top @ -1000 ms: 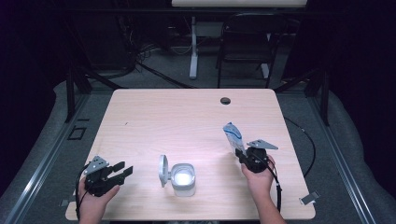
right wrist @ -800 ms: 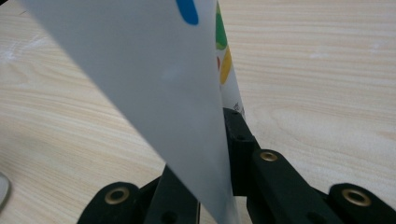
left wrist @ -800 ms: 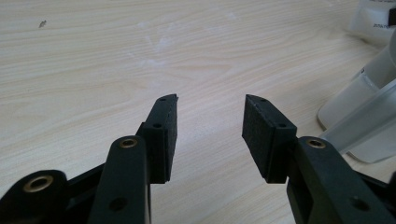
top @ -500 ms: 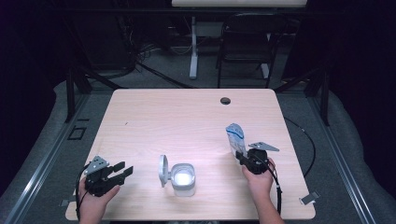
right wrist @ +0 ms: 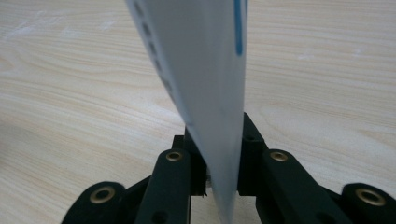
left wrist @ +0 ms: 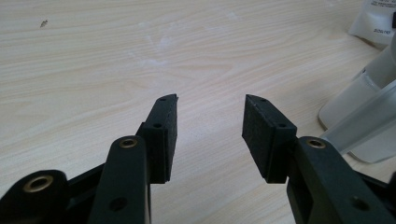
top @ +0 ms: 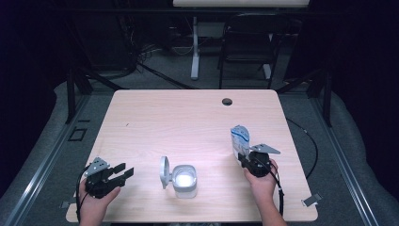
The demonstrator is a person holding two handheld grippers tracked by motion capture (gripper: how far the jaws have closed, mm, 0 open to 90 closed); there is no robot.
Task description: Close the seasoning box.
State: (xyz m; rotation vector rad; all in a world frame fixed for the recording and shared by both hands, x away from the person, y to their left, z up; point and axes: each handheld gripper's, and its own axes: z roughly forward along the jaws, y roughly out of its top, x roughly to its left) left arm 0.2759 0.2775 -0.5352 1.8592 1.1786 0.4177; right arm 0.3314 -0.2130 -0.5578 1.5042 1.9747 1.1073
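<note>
Right gripper (top: 242, 157): in my right hand (top: 261, 179) at the right side of the table (top: 155, 117), jaws pointing away from me; they have just been opening a little, with the pouch between them.
Pouch (top: 239, 139): a white packet with blue print, standing nearly upright just beyond my right gripper; in the right gripper view its lower edge (right wrist: 219, 154) sits between the two pads, which lie close against both faces, so I read it as still clamped.
Left gripper (top: 123, 172): in my left hand (top: 94, 205) near the front left corner of the table, jaws standing well apart with only bare wood between them, as the left gripper view (left wrist: 211, 123) shows.
Container (top: 184, 180): a clear, square tub with a pale inside, resting on the table near the front edge, between my two grippers and nearer the left one.
Lid (top: 164, 171): hinged to the container's left side, standing up on edge, open.
Spacing: pouch and container are well apart; the left gripper touches nothing.
Table hole (top: 227, 101): a dark round grommet near the far edge.
</note>
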